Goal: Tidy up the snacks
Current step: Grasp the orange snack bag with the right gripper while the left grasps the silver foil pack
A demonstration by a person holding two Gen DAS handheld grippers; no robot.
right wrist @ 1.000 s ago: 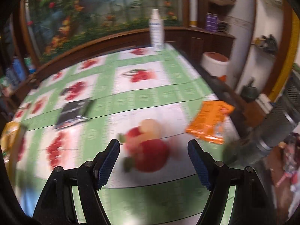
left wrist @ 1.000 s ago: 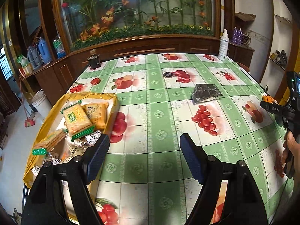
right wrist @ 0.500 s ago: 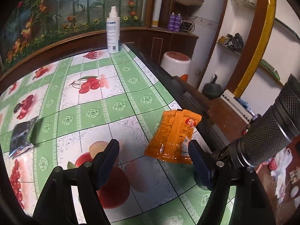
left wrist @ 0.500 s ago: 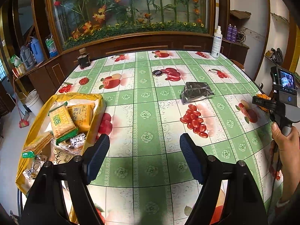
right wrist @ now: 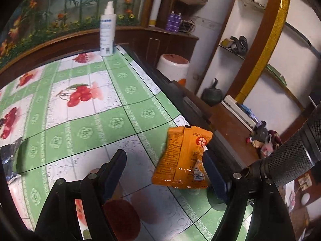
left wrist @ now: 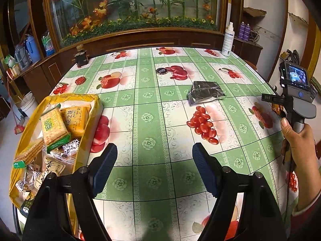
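Two packets left loose on table: orange packet at right edge, black packet mid-table. Right gripper wide, empty, opening, packet against right finger. Left gripper wide, empty. Judged next: centre, close, carry to yellow bag.

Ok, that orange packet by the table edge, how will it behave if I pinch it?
The orange packet looks like thin, crinkled film, so it will probably flex rather than stay stiff. It seems small and puffy, likely light. Its glossy surface on the smooth tablecloth may let it slide toward the edge if the right gripper nudges it.
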